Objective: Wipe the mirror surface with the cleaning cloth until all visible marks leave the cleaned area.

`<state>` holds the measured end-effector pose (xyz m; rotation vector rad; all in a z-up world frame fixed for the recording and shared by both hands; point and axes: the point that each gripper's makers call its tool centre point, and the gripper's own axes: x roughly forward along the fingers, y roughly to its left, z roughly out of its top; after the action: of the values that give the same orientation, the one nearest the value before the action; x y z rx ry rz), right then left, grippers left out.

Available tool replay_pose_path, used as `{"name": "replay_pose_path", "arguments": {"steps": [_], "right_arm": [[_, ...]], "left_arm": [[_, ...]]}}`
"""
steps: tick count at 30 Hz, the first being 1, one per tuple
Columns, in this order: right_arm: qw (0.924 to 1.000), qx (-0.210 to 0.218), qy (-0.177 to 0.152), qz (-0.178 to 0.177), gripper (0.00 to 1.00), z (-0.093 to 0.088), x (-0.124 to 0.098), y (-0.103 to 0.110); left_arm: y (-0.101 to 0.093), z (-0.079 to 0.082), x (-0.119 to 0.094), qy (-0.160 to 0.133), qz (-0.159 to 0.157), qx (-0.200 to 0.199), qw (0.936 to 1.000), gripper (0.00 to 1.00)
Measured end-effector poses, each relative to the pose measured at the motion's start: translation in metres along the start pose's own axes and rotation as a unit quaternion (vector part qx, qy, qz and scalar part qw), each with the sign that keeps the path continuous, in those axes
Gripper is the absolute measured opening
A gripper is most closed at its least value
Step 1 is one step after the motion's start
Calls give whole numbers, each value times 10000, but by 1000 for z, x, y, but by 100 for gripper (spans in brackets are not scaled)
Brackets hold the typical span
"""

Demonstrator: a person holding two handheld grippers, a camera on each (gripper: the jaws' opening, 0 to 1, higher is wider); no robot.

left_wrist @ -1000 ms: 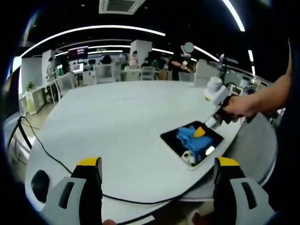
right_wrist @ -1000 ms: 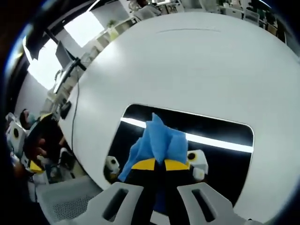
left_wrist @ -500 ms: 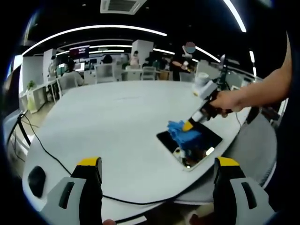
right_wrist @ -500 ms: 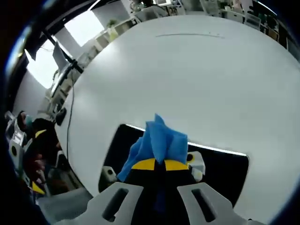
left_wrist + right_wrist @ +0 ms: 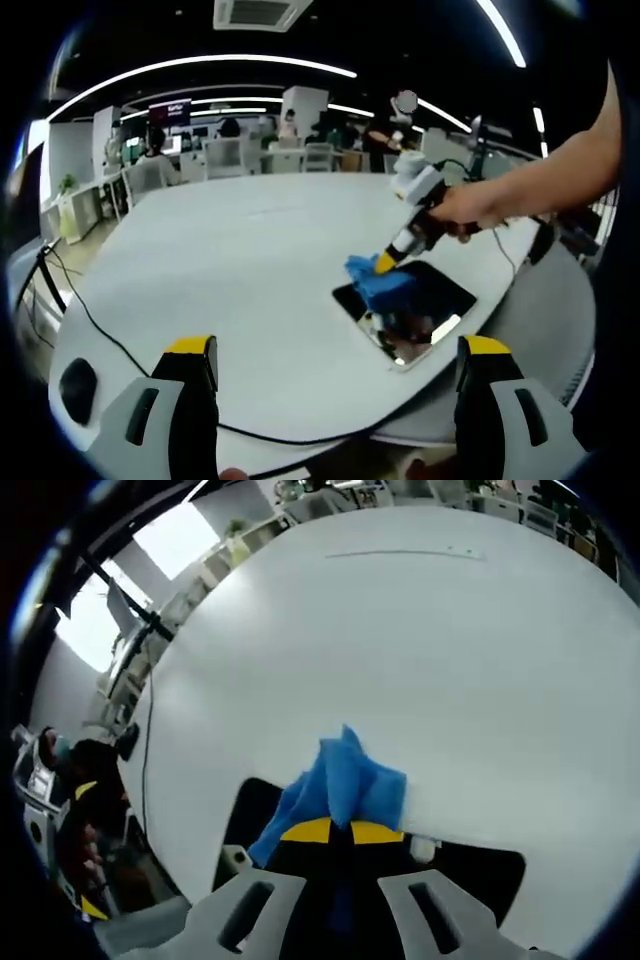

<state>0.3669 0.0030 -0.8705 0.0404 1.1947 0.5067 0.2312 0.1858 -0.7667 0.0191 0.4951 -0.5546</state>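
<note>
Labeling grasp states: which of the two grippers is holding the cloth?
The right gripper: its yellow-tipped jaws are shut on the blue cloth at the mirror's far edge. The left gripper stands open and empty above the white table, apart from the mirror.

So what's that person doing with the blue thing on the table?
A person is wiping a dark mirror that lies flat on a big white table. The right gripper is shut on a blue cleaning cloth, pressing it at the mirror's far edge. The left gripper is open and holds nothing, off to the side.
</note>
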Motion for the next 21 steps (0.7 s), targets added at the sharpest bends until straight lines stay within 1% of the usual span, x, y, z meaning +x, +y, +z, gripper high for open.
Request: {"name": "replay_pose_path", "arguments": {"steps": [4,7,10,13,18,21], "right_arm": [[9999,-48,-118,31,0,-1,-1,-1],[9991,325,-203,203,0,-1,-1,-1],[9983,460,-200,308,0,-1,-1,-3],[9986,352,-212,342,0,-1,-1,-1],[9993,121,-248,272,0,-1,1,0],[9994,53,-251,223,0,-2,0,-3]], "left_arm": [[3,3,3,11,19,59,10000,100],[3,6,5,-11,14,70,10000,100],[1,8,7,-42,-16,60,10000,100],[-1,10,7,-54,-31,88,9999,100],[1,10,5,-72,-7,73,9999,100],[2,11,3,-76,13,83,9999,100]]}}
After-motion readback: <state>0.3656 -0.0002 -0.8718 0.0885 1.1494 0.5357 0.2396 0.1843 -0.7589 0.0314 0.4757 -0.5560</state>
